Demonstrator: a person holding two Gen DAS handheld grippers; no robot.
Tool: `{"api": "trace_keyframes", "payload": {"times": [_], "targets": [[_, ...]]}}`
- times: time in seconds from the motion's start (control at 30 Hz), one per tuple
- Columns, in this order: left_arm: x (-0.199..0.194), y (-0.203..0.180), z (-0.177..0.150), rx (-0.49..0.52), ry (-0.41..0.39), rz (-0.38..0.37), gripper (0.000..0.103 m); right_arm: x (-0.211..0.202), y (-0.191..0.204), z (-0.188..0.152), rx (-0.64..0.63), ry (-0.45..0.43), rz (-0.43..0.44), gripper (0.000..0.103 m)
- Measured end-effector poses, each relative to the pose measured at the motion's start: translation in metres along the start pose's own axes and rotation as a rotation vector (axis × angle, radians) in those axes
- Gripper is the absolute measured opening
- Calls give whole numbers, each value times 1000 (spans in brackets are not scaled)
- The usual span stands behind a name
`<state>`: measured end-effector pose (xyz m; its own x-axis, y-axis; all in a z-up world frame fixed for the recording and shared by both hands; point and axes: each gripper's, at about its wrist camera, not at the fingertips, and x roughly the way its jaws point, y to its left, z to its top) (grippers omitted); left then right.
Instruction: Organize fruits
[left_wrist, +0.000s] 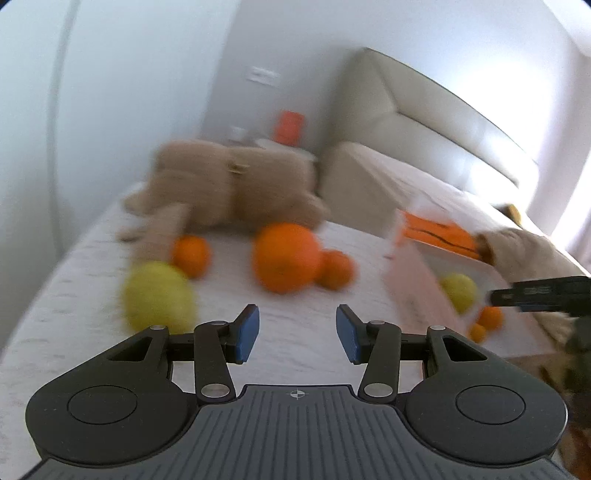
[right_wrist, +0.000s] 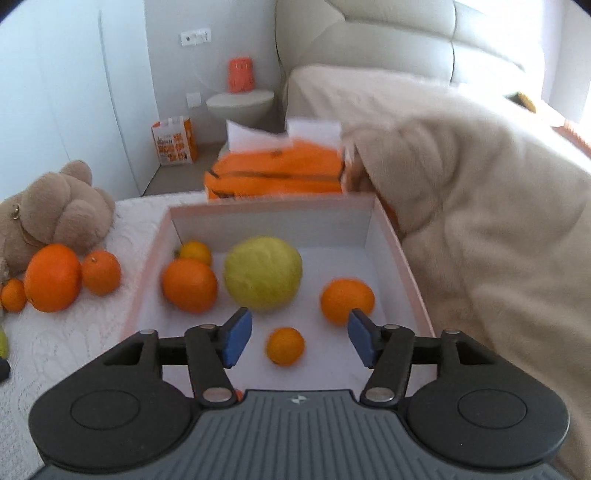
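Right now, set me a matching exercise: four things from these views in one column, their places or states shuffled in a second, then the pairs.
Things
1. yellow-green fruit
2. teddy bear
3. right gripper
4. big orange

Places or states
A. on the bed, outside the box, beside the bear
B. open, above a small orange in the box
C. inside the box
D. lying on the bed, left of the box

Pairs: 1-C, 2-D, 3-B, 4-A
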<state>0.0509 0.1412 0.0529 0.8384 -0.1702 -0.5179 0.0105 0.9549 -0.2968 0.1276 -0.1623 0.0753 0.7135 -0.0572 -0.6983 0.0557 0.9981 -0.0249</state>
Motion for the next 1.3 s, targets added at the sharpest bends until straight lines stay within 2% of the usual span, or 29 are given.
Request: {"api": "trace_keyframes", "payload": {"times": [0.13,0.17,0.27,0.43,0.6,0.73,0.87,1.0,1.17,1.3], "targets": [[-4,25,-6,-40,-48,92,49,-28,22,5,-53,-90,37,67],[-6,31,-8,-50,-63,94,45,-34,28,5,-61,-122,57,69],[-14,41,-15,-48,-95,99,44,-46,43,7,-82,-166,125,73],[-26,59,-26,-84,-87,72,45,-41,80,12,-138,-97,261,73],[-34,79,-35,-127,-53,29,45,-31,137,6,-177,-42,383,73],[-48,95,-37,-130,-65,47,45,-25,190,-5,-224,-27,483,73],[-62,113,-37,-142,-83,120,45,-17,234,-20,-270,-33,537,73],[-67,130,-40,-190,-89,126,45,-2,264,-31,-294,-9,565,73],[-67,132,-43,-204,-81,121,45,11,276,-32,-253,-2,622,76],[-65,130,-44,-202,-71,139,45,17,287,-35,-278,66,661,76]]}}
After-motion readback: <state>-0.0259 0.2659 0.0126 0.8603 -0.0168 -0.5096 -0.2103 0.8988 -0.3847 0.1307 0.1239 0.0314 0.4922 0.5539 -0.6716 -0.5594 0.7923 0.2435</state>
